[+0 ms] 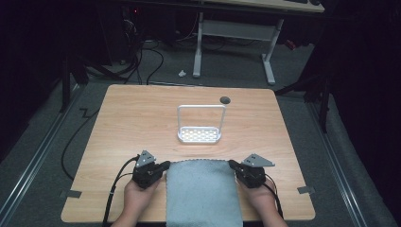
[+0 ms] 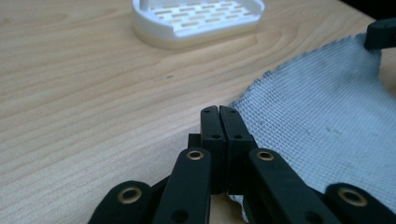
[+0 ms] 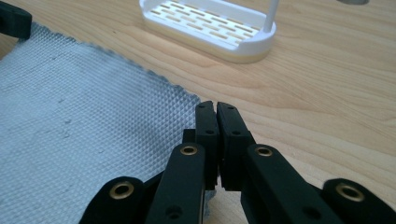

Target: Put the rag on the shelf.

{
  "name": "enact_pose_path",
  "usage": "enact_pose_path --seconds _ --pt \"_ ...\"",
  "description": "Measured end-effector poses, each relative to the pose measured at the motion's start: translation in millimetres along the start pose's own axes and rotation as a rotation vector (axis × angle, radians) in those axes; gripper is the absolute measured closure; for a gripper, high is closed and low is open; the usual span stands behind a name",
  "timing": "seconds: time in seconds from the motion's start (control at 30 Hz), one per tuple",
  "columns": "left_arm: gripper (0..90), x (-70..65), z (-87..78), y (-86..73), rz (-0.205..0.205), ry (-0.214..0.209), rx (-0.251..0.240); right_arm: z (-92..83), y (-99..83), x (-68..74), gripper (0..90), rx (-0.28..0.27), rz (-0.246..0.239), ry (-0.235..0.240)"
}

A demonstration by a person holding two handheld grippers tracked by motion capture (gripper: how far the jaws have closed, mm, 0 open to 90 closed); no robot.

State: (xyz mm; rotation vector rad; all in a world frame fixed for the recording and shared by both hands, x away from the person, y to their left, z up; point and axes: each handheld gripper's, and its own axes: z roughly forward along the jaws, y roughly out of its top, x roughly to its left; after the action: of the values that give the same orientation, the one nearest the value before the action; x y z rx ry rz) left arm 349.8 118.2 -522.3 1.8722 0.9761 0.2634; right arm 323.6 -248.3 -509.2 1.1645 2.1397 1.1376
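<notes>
A grey cloth (image 1: 203, 191) lies flat on the wooden table (image 1: 132, 123), at the near edge, its near end hanging over toward the person. It is the landmark for everything else here.

The left gripper (image 1: 164, 165) sits at the cloth's far left corner, held by the person's left hand (image 1: 139, 191). In the left gripper view its jaws are pressed together, and the cloth's corner (image 2: 327, 121) lies right at them and runs underneath on the right side; whether fabric is actually caught between the jaws cannot be told from these views.

The right gripper (image 1: 232, 164) sits at the cloth's far right corner, held by the right hand (image 1: 261, 195). In the right gripper view its jaws are also closed against each other, with the waffle-textured cloth (image 3: 79, 126) reaching to their left side and under them; again it is unclear whether fabric is pinched between them.

Beyond the cloth's far edge, near the middle of the table and apart from the cloth, stands a white slotted tray (image 1: 199, 135) with a tall white wire handle (image 1: 201, 107) arching over it. Farther behind that tray, toward the right, is a small dark round hole (image 1: 225, 100) in the tabletop.
</notes>
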Motion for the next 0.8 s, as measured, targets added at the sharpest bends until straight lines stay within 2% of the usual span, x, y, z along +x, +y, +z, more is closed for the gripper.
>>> enact_pose_path --seconds 0.17,0.3,0.53,0.6,0.67,0.8 --pt "89.3 -4.0 -10.6 5.0 0.012 -0.005 -0.054 -8.7 3.3 2.4 89.0 -0.038 -0.012 0.012" --pt "89.3 -7.4 -20.5 11.6 0.023 -0.012 -0.092 -18.1 7.1 4.5 89.0 -0.08 -0.01 0.001" --pt "89.3 -18.8 -37.2 23.7 0.052 -0.022 -0.163 -34.8 16.4 8.6 89.1 -0.174 -0.015 -0.01" --pt "89.3 -21.5 -41.0 27.6 0.071 -0.016 -0.177 -38.8 18.9 9.3 89.1 -0.199 -0.013 -0.006" --pt "89.3 -22.3 -45.3 32.3 0.078 -0.013 -0.195 -44.2 23.2 9.8 89.1 -0.233 0.002 0.008" --pt "89.3 -22.4 -56.2 43.8 0.087 -0.01 -0.242 -52.8 35.2 10.3 89.3 -0.267 -0.003 0.017"
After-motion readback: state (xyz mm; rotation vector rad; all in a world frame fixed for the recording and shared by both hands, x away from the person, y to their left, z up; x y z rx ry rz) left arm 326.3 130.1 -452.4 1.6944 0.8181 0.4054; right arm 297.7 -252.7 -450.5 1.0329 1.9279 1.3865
